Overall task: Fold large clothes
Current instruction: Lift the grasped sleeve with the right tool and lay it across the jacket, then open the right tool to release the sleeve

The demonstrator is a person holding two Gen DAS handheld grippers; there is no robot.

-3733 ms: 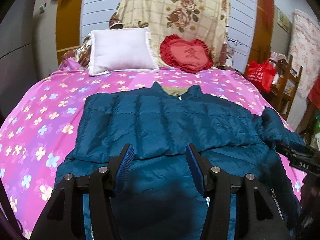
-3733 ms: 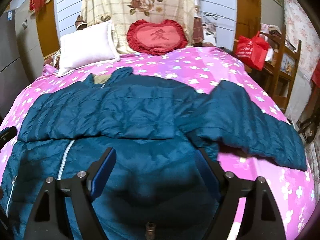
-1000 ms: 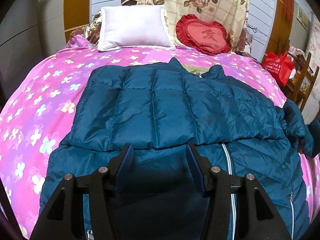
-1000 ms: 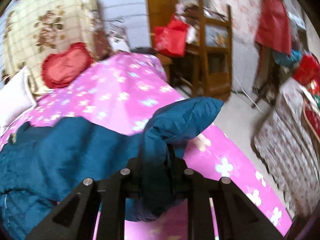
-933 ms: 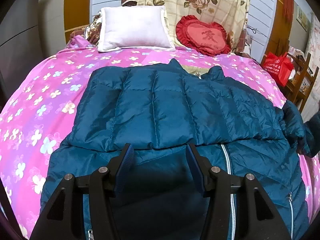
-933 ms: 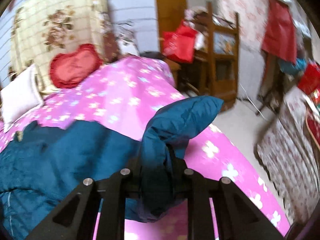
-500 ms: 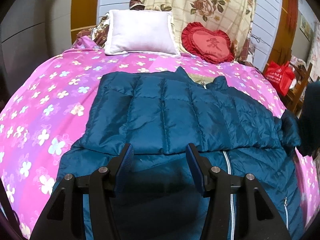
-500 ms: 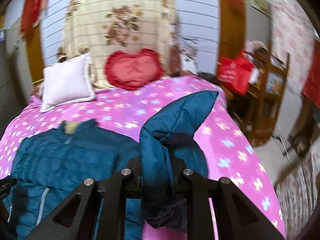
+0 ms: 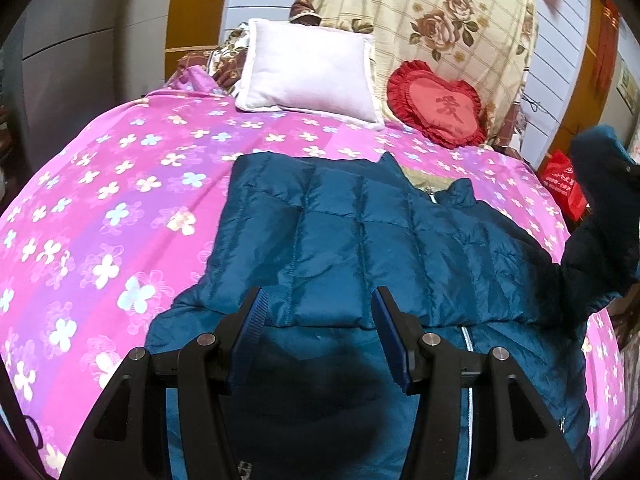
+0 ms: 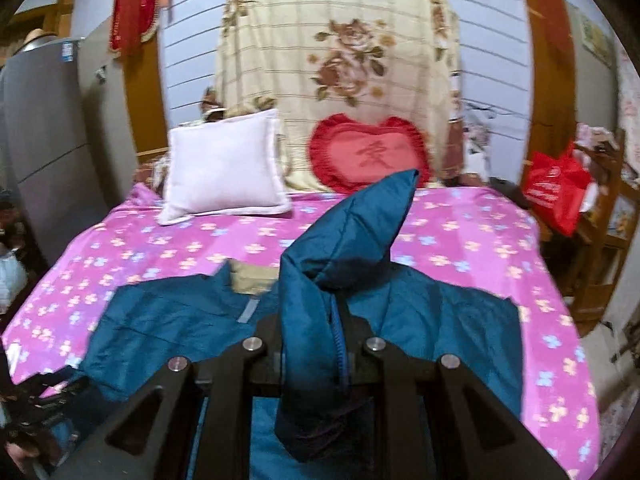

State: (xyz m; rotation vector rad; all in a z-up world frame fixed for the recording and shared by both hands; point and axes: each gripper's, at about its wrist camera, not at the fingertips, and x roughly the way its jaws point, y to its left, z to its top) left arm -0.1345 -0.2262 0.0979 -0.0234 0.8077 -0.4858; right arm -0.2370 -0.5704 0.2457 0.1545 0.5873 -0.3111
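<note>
A dark teal puffer jacket (image 9: 360, 240) lies spread on the pink flowered bed (image 9: 100, 220), its left sleeve folded across the chest. My left gripper (image 9: 318, 328) is open and empty, hovering over the jacket's lower front. My right gripper (image 10: 316, 344) is shut on the jacket's right sleeve (image 10: 348, 240) and holds its end raised above the jacket body (image 10: 172, 320). The lifted sleeve also shows at the right edge of the left wrist view (image 9: 600, 208).
A white pillow (image 9: 312, 68) and a red heart cushion (image 9: 440, 104) lean at the head of the bed against a floral blanket (image 10: 336, 60). A red bag (image 10: 556, 188) and wooden shelves (image 10: 616, 216) stand right of the bed. A grey cabinet (image 10: 44, 120) stands left.
My right gripper has swung left from the bed's right side, carrying the sleeve up over the jacket body. My left gripper has stayed open and drifted slightly left.
</note>
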